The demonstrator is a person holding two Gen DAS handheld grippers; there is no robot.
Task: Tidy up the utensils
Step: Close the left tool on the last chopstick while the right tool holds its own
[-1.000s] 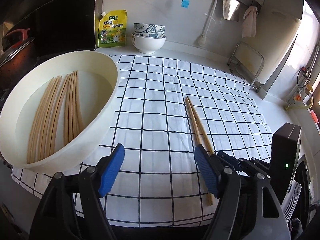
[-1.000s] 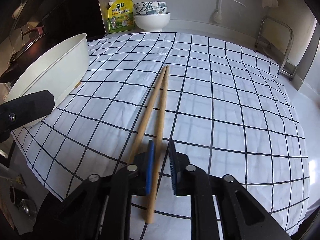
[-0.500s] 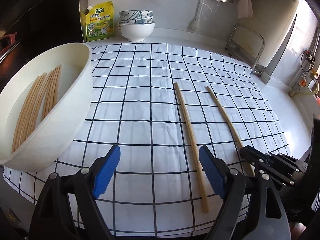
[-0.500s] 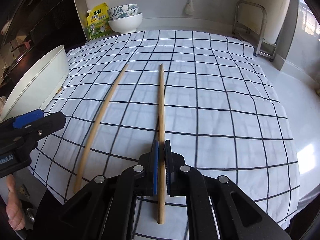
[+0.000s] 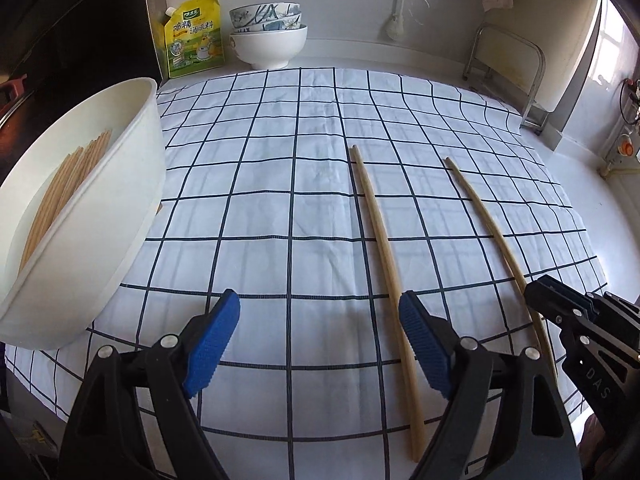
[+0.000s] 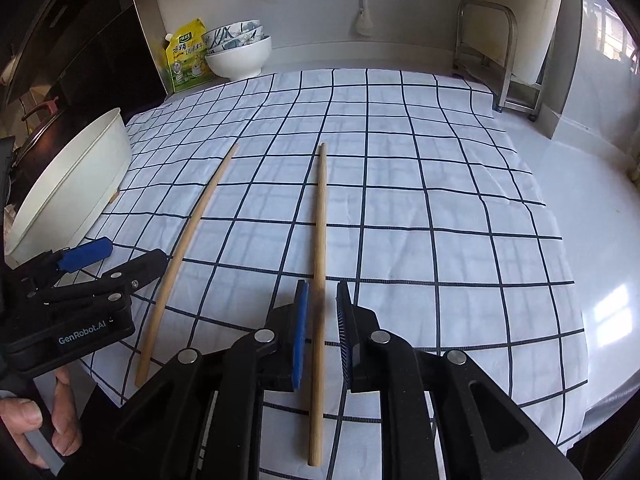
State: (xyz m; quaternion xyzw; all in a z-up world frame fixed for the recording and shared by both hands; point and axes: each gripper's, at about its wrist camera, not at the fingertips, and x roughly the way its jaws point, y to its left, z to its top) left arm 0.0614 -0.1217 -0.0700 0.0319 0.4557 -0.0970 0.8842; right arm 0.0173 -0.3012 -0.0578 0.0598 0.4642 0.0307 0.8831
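Note:
Two wooden chopsticks lie apart and roughly parallel on the checked cloth. Around the right chopstick my right gripper has its jaws opening; a small gap shows on each side, so the pads do not press on it. My left gripper is open wide, low over the cloth. The left chopstick runs just inside its right finger. Nothing is held. Several more chopsticks lie in the white bowl at the left.
A yellow pouch and stacked bowls stand at the back by the wall. A metal rack sits at the back right. A hand holds the left gripper. Dark cookware is left of the white bowl.
The chopsticks lay side by side; the right gripper drew one off to the right and its jaws have parted from it. The left gripper has sunk closer to the cloth.

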